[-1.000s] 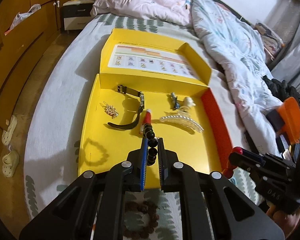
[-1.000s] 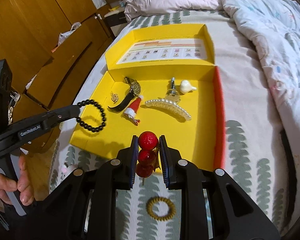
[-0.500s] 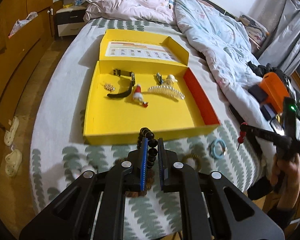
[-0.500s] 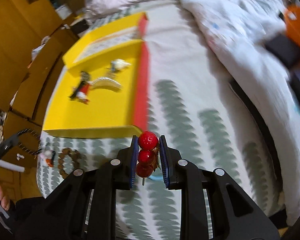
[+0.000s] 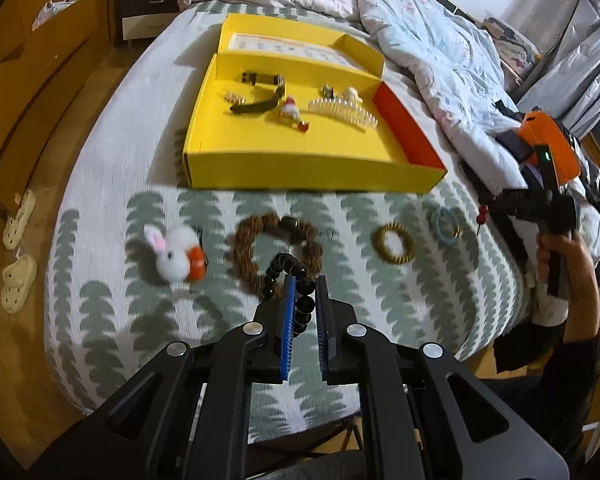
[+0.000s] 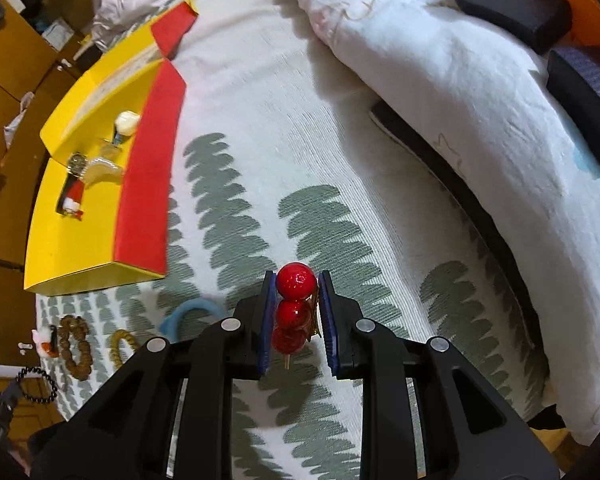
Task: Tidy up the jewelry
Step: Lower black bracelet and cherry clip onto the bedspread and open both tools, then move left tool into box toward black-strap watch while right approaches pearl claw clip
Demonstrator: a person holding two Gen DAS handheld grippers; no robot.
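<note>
Left gripper: angled steeply down over the near edge of the bed, jaws clamped on a black bead bracelet whose loop hangs forward over a brown bead bracelet lying on the spread.

Right gripper: pointed steeply down over the bedspread to the right of the box, jaws clamped on a red ball hairpin, three red balls stacked between the pads. In the left view a hand grips its handle at the right edge.

Box, yellow with a red side wall: open on the bed, holding a watch, pearl clip, santa clip and small gold piece.

Loose on the spread in front of the box: rabbit pompom, gold coil tie, blue ties.

Writing: printed chart inside the box lid, too small to read.
</note>
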